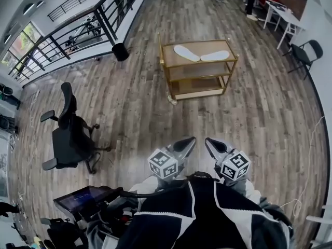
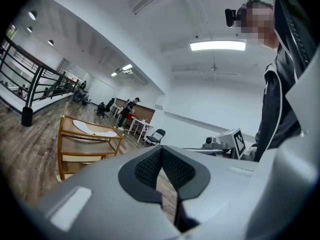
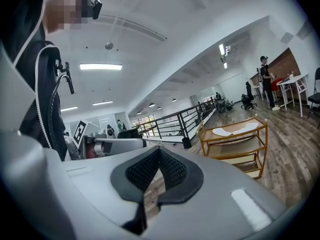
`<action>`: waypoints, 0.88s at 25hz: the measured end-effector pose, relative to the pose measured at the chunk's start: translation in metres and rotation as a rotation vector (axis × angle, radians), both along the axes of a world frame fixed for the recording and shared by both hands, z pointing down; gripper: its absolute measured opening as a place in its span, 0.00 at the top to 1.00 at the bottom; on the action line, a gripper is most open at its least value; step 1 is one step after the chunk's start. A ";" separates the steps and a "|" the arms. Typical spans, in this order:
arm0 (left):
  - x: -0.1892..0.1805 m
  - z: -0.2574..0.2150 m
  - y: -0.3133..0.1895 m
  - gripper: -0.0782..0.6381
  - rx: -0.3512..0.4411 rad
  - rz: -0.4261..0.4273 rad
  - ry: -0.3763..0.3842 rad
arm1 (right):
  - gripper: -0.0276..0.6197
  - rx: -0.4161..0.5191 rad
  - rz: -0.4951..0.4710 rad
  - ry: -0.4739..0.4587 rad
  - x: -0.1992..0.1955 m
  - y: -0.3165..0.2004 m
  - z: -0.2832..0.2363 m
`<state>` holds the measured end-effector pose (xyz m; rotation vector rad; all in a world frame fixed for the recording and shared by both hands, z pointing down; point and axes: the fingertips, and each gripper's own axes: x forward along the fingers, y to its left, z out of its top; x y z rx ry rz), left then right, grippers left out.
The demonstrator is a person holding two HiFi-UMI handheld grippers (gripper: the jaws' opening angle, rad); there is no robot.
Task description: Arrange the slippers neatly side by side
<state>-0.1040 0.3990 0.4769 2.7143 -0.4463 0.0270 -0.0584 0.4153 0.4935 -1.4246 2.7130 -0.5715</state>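
Note:
Two white slippers lie on the top shelf of a gold cart point(image 1: 234, 62) across the wooden floor: one slipper point(image 1: 187, 53) on the left and angled, the other point(image 1: 215, 56) to its right, toes nearly meeting. The pair also shows in the left gripper view point(image 2: 92, 129) and in the right gripper view point(image 3: 235, 130). My left gripper point(image 1: 190, 141) and right gripper point(image 1: 209, 142) are held close to my body, far from the cart. Both point roughly level toward it. The left gripper point(image 2: 161, 165) is shut and empty, and so is the right gripper point(image 3: 159, 166).
A black office chair point(image 1: 70, 134) stands on the left. A black bin point(image 1: 120, 51) sits by the railing point(image 1: 78, 25). At the far right are a white table point(image 1: 282, 14) and a black chair point(image 1: 306, 53), with a person point(image 1: 251, 1) beyond. A screen on a stand point(image 1: 83, 198) is at my lower left.

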 end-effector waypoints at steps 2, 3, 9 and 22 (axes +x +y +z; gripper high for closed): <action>0.008 0.002 -0.005 0.87 0.005 0.008 -0.021 | 0.95 0.008 0.002 -0.020 0.006 -0.008 0.000; 0.010 0.003 -0.010 0.87 0.007 0.007 -0.030 | 0.95 0.012 0.000 -0.028 0.008 -0.012 0.001; 0.018 0.004 -0.037 0.87 0.003 -0.007 -0.041 | 0.95 0.001 -0.013 -0.039 0.014 -0.030 0.010; 0.064 0.001 -0.145 0.87 0.076 0.176 -0.021 | 0.95 0.013 0.123 0.032 0.052 -0.136 0.008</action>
